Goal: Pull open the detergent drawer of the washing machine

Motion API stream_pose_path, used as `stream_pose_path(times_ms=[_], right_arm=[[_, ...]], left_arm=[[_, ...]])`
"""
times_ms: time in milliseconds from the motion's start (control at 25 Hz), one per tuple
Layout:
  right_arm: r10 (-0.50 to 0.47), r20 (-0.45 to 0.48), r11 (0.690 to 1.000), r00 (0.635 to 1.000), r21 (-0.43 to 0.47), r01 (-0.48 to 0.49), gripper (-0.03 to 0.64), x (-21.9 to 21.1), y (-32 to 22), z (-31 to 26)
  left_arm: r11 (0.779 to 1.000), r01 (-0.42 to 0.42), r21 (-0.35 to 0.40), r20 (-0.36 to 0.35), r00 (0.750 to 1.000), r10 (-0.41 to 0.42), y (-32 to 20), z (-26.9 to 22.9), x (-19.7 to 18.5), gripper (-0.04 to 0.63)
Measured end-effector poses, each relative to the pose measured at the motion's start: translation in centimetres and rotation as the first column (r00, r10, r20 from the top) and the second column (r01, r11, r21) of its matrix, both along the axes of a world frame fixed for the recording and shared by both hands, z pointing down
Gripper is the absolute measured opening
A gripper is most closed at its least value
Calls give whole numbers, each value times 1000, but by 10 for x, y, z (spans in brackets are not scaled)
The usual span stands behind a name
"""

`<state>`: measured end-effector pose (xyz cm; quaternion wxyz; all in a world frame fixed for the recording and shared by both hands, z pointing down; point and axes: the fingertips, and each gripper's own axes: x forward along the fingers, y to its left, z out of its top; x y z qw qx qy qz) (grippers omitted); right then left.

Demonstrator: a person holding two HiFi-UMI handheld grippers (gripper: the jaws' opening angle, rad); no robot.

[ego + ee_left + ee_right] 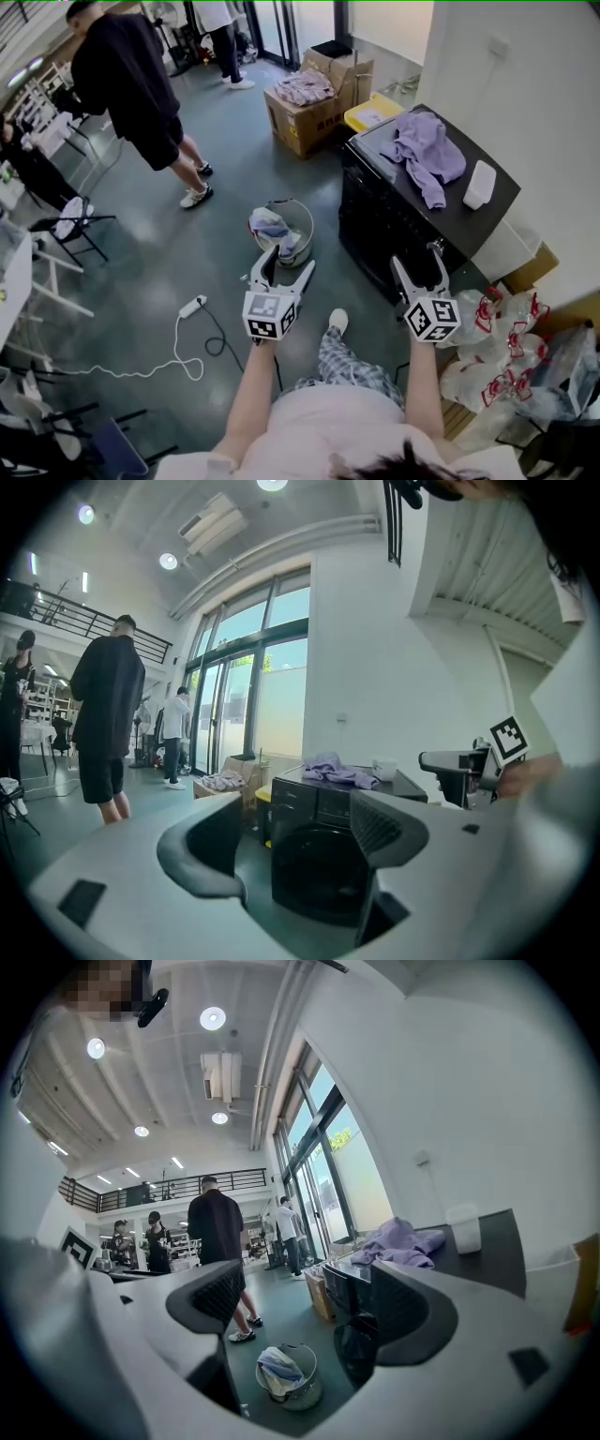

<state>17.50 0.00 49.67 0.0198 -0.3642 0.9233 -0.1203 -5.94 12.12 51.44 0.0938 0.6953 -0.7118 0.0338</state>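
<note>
**Still the approach: nothing grasped**

Head view: your left gripper (289, 261) and right gripper (418, 262) hover just short of the black washing machine (389, 220), touching nothing.

Left gripper view: the jaws are spread and empty. The detergent drawer (292, 801), likely the top band's left panel, looks shut.

Right gripper view: the jaws are apart and empty. Next, I'd say, reach for that panel's edge and close on it.
</note>
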Motion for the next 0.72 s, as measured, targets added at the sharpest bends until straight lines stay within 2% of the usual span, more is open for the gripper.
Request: stream_pose_path(times_ms=[480,720], right_arm=[[18,11,1000,1000,-11,-18,428,-72,-142,2],[23,-3,1000,1000,-14,-23,428,-96,-201,4]], left_arm=[[1000,-25,-17,6,1000,25,-155,1,-68,346],[998,-60,-25,14,998,60,-227,3,-83,346]])
